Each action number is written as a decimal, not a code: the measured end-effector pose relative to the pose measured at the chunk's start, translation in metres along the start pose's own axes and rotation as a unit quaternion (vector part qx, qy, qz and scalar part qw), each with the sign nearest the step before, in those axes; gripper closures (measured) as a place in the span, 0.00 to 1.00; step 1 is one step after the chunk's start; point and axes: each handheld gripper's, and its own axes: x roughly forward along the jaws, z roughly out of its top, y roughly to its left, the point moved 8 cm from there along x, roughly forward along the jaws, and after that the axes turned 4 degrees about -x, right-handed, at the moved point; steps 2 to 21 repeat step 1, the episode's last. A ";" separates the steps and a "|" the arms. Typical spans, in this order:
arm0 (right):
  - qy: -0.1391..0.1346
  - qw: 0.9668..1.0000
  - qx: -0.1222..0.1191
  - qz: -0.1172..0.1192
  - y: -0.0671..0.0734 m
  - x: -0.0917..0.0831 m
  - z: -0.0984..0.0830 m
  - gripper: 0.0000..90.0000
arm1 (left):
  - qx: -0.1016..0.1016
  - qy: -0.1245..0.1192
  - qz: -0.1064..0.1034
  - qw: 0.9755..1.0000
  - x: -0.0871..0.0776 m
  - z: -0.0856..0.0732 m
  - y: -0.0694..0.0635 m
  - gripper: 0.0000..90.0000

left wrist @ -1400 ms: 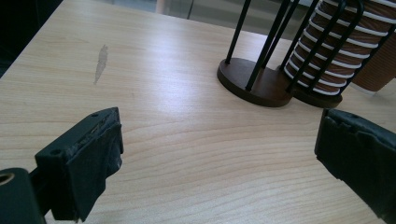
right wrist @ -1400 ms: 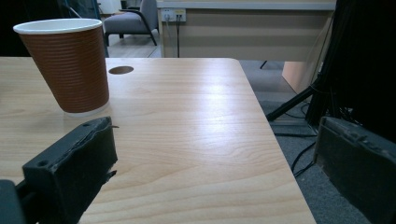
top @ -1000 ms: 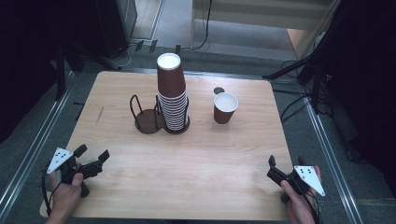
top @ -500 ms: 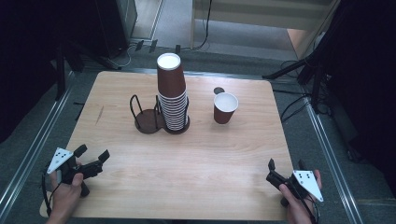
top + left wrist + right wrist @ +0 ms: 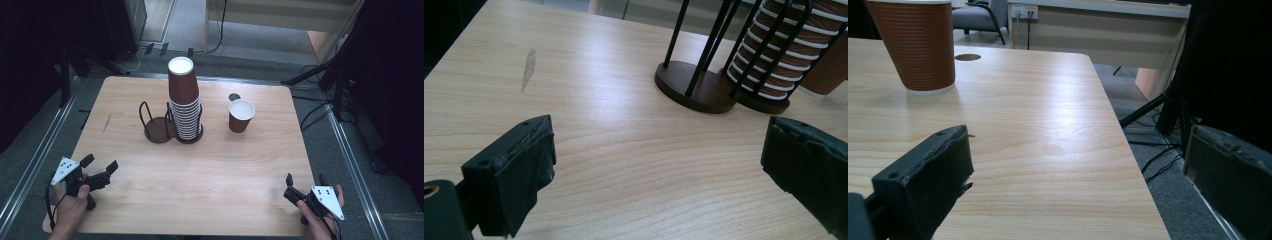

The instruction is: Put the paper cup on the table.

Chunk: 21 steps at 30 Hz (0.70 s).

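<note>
— On the near edge of the counter (image 5: 210, 200), what have you got?

— Both my tongs, parked low at the two corners. The left tongs (image 5: 100, 170) sit at the near left corner, jaws wide apart with nothing between them. The right tongs (image 5: 304, 184) are at the near right corner, also spread wide and empty; in the right gripper view one jaw hangs out past the counter's edge, over the floor.

— Anything different from a second ago?

— Only the right side. I've drawn that hand back toward me and a touch lower in the high view, so it now rests nearer the front edge. The left tongs haven't budged, and nothing on the counter has moved.

— Where's the work, then?

— Well apart from both hands. The tall stack of cups (image 5: 184, 100) stands in the right ring of the black wire holder (image 5: 157, 125), toward the far middle. The holder's left ring is bare. A single cup (image 5: 241, 116) stands upright just to the right of the stack, apart from it, with a dark round hole (image 5: 234, 96) in the counter behind it.

— So what does the pull-back tell you?

— My reading: nothing is under way yet. The single cup is nearest my right hand, so I'd expect the reach to begin there.
</note>
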 end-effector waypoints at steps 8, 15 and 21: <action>0.001 1.000 0.000 0.000 0.000 0.000 0.000 0.00 | -0.001 0.000 0.001 1.000 0.000 0.000 0.000 0.02; 0.001 1.000 0.000 0.000 0.000 0.000 0.000 0.00 | -0.001 0.000 0.001 1.000 0.000 0.000 0.000 0.02; 0.001 1.000 0.000 0.000 0.000 0.000 0.000 0.00 | -0.001 0.000 0.001 1.000 0.000 0.000 0.000 0.02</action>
